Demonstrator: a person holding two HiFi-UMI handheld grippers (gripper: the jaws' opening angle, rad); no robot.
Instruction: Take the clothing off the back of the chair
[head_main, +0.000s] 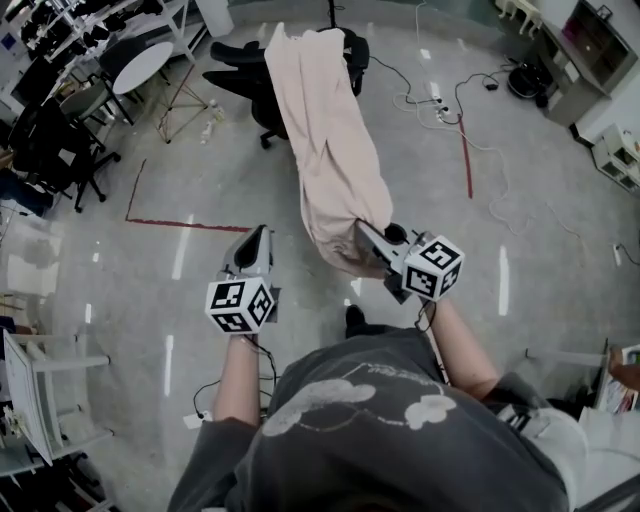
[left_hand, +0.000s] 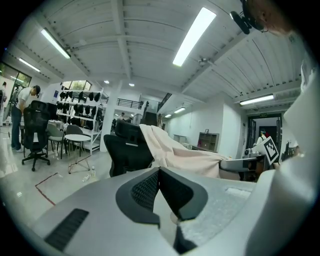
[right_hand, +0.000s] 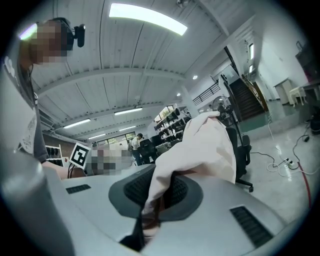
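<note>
clothing (head_main: 330, 150), a pale pink garment of soft, limp cloth, is hooked by its top over the back of the black chair (head_main: 245, 85) and stretches away from it in one long drape. right gripper (head_main: 368, 238), at the end farthest from the chair, is clenched on the fabric, which bunches between its ribbed dark pads (right_hand: 134, 189). left gripper (head_main: 260, 238), beside it, has its jaws pressed together on nothing. i judge the pull should go up and away, so the cloth lifts clear of the chair's back without dragging its rolling base.
</note>
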